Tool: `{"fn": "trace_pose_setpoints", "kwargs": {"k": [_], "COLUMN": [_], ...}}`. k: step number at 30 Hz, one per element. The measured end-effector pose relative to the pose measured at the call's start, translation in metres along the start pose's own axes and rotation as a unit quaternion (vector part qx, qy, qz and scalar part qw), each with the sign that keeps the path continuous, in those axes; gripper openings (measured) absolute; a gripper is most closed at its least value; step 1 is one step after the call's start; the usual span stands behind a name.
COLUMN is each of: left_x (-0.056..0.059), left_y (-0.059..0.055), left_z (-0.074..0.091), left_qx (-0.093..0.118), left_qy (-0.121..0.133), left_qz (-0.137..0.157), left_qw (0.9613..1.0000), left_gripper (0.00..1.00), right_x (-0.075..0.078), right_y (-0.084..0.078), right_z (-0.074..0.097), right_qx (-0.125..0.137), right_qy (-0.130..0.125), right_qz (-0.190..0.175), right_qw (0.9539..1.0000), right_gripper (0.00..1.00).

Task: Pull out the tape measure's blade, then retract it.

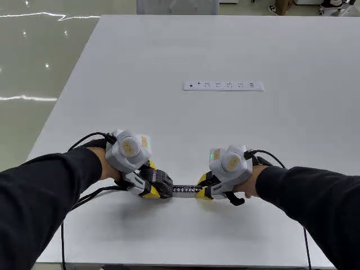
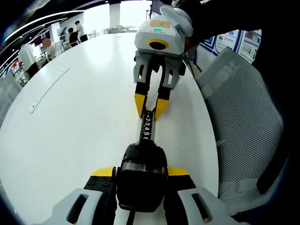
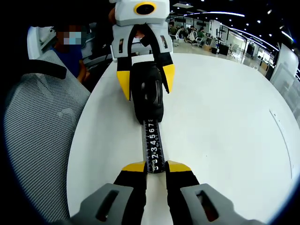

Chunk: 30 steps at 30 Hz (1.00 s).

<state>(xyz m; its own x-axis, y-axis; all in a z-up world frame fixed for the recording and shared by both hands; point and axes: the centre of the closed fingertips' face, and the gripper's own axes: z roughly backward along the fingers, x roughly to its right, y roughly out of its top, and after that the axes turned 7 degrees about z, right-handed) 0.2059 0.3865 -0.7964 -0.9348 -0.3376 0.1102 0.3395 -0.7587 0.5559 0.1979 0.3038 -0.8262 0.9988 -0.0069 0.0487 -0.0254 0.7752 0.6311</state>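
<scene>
left gripper (image 1: 153,190) clamped on the black tape measure (image 1: 162,181) case, by the near edge of the table (image 1: 225,50); right gripper (image 1: 201,193) closed on the blade (image 1: 186,189) end; short run of blade stretched between the two, numerals up; power strip (image 1: 223,85) well apart, mid-table

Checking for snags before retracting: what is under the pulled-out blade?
Bare white table lies under the blade, between the case in the left gripper and the right gripper. Whether it touches the table is unclear; the right gripper's jaws cover its tip.
</scene>
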Motion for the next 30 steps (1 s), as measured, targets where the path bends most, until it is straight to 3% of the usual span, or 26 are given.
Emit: {"fn": "trace_pose_setpoints", "kwargs": {"k": [30], "left_x": [0.001], "left_y": [0.000], "left_z": [0.000], "left_qx": [-0.002], "left_qy": [0.004], "left_qz": [-0.006], "left_qw": [1.0000], "left_gripper": [0.35], "right_x": [-0.001], "right_y": [-0.016], "right_z": [0.014], "right_qx": [-0.002], "right_qy": [0.000], "right_qz": [-0.007], "right_qw": [1.0000], "right_gripper": [0.12]}}
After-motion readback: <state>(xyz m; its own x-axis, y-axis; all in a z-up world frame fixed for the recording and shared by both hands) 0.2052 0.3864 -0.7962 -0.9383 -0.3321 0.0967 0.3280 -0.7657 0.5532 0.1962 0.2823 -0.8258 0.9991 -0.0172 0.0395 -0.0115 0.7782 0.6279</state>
